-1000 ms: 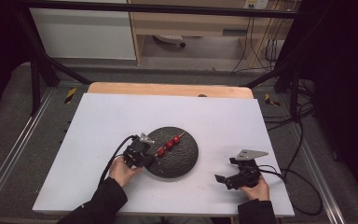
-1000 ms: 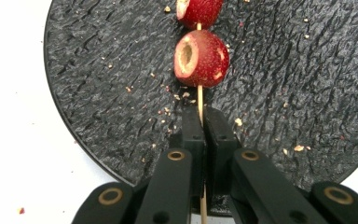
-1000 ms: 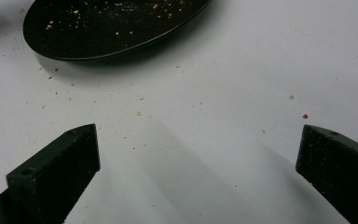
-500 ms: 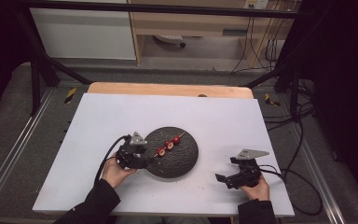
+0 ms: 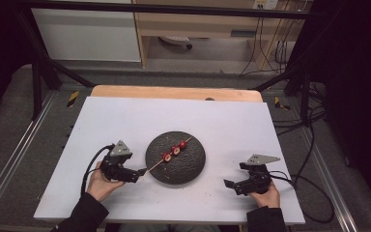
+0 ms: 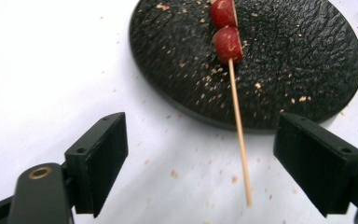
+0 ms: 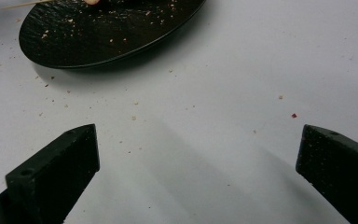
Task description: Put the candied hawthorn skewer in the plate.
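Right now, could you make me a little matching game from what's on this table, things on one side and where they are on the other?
Things:
1. thin wooden skewer with red fruit pieces
2. round black textured plate
3. left claw
4. right claw

Places:
A. middle of the white table
B. open, right of the plate
C. lying across the plate, bare end overhanging
D. open, at the skewer's bare end

Pairs: 1-C, 2-A, 3-D, 4-B

the high view looks forward and down from above the person's side, taking in the whole white table point(image 5: 125, 125). each gripper view sits low and close over the tabletop, aimed along its own jaws. all three share the black plate point(image 5: 176, 158) point(image 6: 284, 60) point(image 7: 98, 32)
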`<state>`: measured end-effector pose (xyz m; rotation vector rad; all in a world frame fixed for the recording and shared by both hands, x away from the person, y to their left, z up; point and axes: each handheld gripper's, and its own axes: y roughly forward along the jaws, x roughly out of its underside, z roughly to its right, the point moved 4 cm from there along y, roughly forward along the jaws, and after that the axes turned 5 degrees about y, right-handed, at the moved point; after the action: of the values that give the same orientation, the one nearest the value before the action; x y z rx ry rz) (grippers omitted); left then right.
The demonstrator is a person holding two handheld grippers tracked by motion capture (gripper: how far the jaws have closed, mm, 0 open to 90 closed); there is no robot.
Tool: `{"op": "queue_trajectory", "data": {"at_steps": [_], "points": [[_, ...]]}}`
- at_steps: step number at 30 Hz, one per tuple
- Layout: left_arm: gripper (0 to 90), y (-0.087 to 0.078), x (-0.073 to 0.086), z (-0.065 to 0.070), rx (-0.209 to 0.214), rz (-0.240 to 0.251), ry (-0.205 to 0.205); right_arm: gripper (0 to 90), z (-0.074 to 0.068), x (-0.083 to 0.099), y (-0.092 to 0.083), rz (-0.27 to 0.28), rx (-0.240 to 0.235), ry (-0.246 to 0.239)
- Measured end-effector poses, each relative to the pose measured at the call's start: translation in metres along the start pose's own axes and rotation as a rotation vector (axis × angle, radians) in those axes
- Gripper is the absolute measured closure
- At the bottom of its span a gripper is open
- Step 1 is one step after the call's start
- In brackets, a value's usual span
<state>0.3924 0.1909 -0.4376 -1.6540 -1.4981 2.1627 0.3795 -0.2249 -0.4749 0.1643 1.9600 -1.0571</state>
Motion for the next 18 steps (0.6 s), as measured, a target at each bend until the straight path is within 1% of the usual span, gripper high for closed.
{"op": "queue_trajectory", "data": {"at_steps": [5, 9, 12, 13, 18], "points": [[15.8, -0.01, 0.021, -0.008, -0.012, 0.019, -0.027, 0.3, 0.002, 0.001, -0.001, -0.004, 0.008, 0.009], [15.9, -0.017, 0.038, -0.014, -0.013, 0.041, -0.056, 0.3, 0.002, 0.002, -0.001, -0.005, 0.011, 0.011], [15.9, -0.02, 0.048, -0.017, -0.017, 0.058, -0.07, 0.3, 0.004, 0.002, -0.002, -0.007, 0.016, 0.01], [16.0, -0.021, 0.052, -0.018, -0.011, 0.062, -0.078, 0.3, 0.004, 0.003, -0.001, -0.006, 0.02, 0.015], [16.0, -0.023, 0.072, -0.022, -0.01, 0.063, -0.099, 0.3, 0.005, 0.005, -0.001, -0.018, 0.033, 0.017]]}}
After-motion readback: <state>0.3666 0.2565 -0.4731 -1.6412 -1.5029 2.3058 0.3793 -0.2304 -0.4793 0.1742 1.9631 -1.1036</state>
